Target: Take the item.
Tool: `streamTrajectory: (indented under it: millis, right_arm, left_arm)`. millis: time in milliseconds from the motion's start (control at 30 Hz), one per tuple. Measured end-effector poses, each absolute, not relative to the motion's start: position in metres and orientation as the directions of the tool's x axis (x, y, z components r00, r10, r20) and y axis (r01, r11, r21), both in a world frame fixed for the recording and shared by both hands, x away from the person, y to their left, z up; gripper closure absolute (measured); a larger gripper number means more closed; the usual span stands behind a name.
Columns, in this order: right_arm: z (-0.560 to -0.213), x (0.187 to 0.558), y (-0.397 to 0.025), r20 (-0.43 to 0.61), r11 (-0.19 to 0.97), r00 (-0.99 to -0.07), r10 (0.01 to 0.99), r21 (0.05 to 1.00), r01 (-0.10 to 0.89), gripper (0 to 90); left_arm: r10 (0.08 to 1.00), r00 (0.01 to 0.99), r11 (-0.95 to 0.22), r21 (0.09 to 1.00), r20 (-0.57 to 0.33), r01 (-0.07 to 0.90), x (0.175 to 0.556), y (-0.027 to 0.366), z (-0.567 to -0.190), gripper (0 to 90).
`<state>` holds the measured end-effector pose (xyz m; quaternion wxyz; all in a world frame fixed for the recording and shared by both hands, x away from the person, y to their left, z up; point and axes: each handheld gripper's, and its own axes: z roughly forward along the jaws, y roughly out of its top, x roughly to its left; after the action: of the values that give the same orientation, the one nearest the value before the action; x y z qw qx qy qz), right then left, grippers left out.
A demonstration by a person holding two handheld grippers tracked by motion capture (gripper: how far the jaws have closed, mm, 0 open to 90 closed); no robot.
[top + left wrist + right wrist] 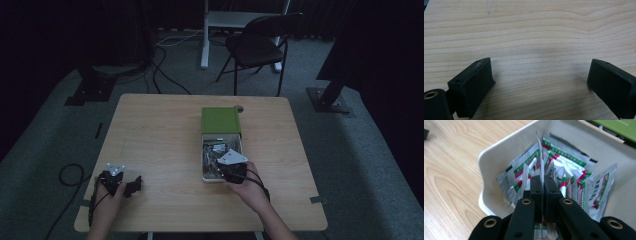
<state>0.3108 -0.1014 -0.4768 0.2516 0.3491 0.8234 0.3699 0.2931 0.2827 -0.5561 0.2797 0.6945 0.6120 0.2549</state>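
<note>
The right claw [543, 182] is down inside the white box [499, 152], jaws pressed together on a silver sachet [539, 157] that stands upright between them, its top edge poking up above the jaw tips. More sachets of the same kind (silver, with green and red printed bands) lie packed around it in the box, leaning against the walls. In the high view the box [204, 175] sits right of the worktop's [160, 130] middle, with its green lid [220, 120] slid back over the far end and the right claw [231, 167] over the box's near end. Well away to the left of the box, near the worktop's front edge, the left claw [131, 186] rests low over bare wood, jaws spread wide apart with nothing between them.
</note>
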Motion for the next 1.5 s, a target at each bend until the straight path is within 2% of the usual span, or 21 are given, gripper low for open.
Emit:
streamTrajectory:
  millis: [333,933,1500]
  right_arm:
    - [-0.454,0.313,-0.111,-0.115,0.423,-0.62,0.776,0.824,0.376,87.6]
    - [-0.417,0.32,-0.15,-0.091,0.333,-0.547,0.832,0.87,0.363,87.6]
    - [-0.42,0.323,-0.215,-0.075,0.26,-0.417,0.906,0.875,0.408,87.6]
  left_arm:
    - [0.993,0.12,-0.094,0.7,0.012,0.708,0.293,0.283,-0.556,6.9]
    - [0.993,0.121,-0.095,0.698,0.012,0.71,0.293,0.283,-0.556,6.9]
    - [0.993,0.121,-0.095,0.699,0.012,0.709,0.293,0.283,-0.556,6.9]
